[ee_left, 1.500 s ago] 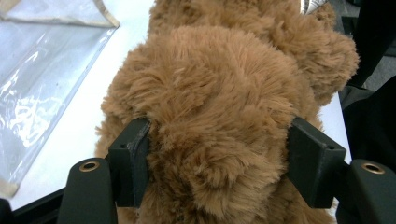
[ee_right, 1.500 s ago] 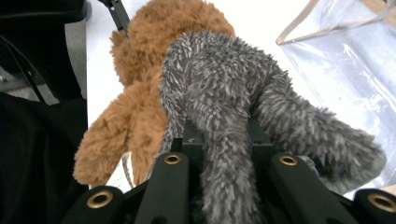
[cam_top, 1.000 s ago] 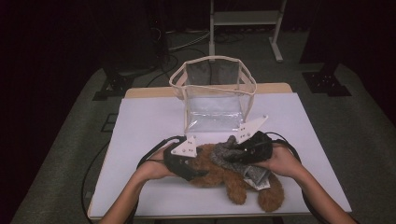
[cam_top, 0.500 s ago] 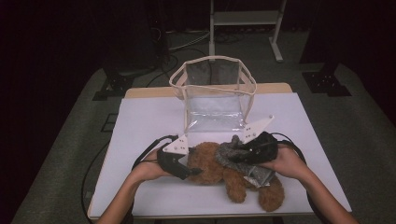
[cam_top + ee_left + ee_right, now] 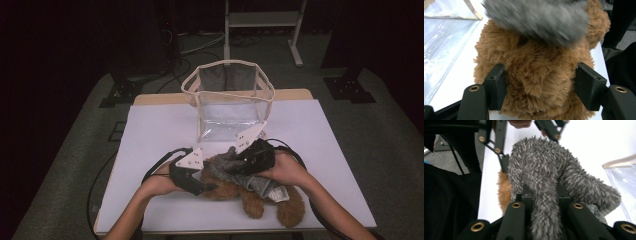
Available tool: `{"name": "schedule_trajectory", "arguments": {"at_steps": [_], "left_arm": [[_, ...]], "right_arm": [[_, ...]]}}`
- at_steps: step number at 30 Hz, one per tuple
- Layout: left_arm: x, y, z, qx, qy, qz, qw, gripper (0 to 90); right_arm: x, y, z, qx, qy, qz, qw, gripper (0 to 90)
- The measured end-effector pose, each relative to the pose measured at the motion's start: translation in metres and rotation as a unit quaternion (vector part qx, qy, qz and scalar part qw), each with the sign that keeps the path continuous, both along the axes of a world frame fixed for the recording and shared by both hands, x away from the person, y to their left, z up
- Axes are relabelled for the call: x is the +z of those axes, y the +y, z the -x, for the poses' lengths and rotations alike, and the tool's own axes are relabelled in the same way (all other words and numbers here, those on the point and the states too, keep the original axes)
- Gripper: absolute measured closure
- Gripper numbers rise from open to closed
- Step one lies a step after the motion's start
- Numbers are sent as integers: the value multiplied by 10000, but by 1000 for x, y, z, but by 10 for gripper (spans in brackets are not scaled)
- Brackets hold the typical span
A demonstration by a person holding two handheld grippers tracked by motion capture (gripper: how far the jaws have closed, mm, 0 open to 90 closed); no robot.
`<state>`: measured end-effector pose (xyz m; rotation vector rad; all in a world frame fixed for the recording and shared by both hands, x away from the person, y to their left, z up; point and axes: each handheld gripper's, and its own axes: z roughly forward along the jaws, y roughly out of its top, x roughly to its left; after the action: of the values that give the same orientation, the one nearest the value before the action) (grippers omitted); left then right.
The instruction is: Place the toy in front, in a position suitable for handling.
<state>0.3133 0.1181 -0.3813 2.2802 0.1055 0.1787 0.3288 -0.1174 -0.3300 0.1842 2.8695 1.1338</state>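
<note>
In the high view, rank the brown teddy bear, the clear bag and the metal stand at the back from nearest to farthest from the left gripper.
1. The brown teddy bear: right at the left gripper, whose jaws have just been closing on its plush.
2. The clear bag: standing upright mid-table, beyond the bear.
3. The metal stand: on the floor behind the table, farthest.

Count on table: one brown plush bear (image 5: 250,192); one grey fuzzy cloth (image 5: 226,161); one clear bag with beige trim (image 5: 228,102); two handheld grippers, left gripper (image 5: 202,186), right gripper (image 5: 235,167); one white table (image 5: 160,130).
</note>
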Motion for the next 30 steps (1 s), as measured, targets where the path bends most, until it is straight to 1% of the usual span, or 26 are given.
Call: {"name": "schedule_trajectory", "arguments": {"at_steps": [2, 3, 4, 7, 8, 11, 12, 13, 14, 15, 16, 17, 18, 20, 21, 22, 23, 25, 27, 28, 30], "left_arm": [[0, 0, 2, -43, -46, -37, 10000, 338], [1, 0, 3, -52, -60, -59, 10000, 338], [1, 1, 4, -58, -59, -61, 9999, 338], [3, 3, 4, -45, -71, -63, 9999, 332], [5, 4, 3, -7, -75, -37, 10000, 323], [12, 5, -2, 73, -37, 209, 9997, 269], [14, 4, -3, 96, -10, 311, 9995, 251], [16, 3, -4, 111, 49, 360, 9993, 231], [17, 0, -5, 103, 66, 343, 9993, 220], [17, -3, -6, 63, 93, 296, 9995, 221], [15, -6, -6, -17, 157, 252, 9996, 238], [13, -8, -5, -87, 170, 190, 9996, 276], [12, -10, -4, -112, 151, 158, 9997, 309], [10, -10, -2, -145, 165, 160, 9996, 321], [10, -10, -1, -188, 148, 137, 9996, 340], [9, -9, 1, -243, 113, 80, 9996, 340], [9, -8, 3, -286, 91, 44, 9995, 345], [9, -8, 7, -363, 33, -11, 9993, 350], [9, -7, 10, -398, -9, -65, 9992, 349], [9, -7, 10, -392, 0, -46, 9992, 347], [10, -6, 9, -408, -12, -40, 9992, 333]], "right_arm": [[1, -7, -4, -166, -65, 52, 9998, 749], [2, -16, -9, -291, -58, 36, 9996, 749], [2, -16, -9, -291, -58, 36, 9996, 749], [2, -27, -10, -452, -21, 25, 9990, 750], [1, -29, -9, -422, -37, 30, 9991, 750], [-3, -30, -2, -353, -36, 68, 9993, 750], [-4, -30, 1, -329, -21, 50, 9994, 751], [-5, -29, 5, -304, 24, 20, 9995, 751], [-5, -28, 8, -238, 51, 4, 9997, 751], [-5, -27, 11, -160, 27, 21, 9999, 750], [-4, -25, 13, -110, 7, 45, 9999, 750], [-3, -24, 15, -73, -30, 65, 9999, 750], [1, -24, 15, -90, -40, 110, 9999, 750], [3, -25, 13, -115, -57, 98, 9999, 750], [8, -29, 8, -195, -73, 31, 9998, 750], [8, -29, 8, -195, -73, 31, 9998, 750], [11, -31, 5, -224, -131, 28, 9997, 750], [16, -36, -2, -370, -163, 9, 9992, 750], [17, -40, -8, -455, -59, -29, 9989, 750], [14, -41, -10, -474, 25, -18, 9989, 750], [8, -39, -9, -395, 97, 70, 9991, 750]]}}
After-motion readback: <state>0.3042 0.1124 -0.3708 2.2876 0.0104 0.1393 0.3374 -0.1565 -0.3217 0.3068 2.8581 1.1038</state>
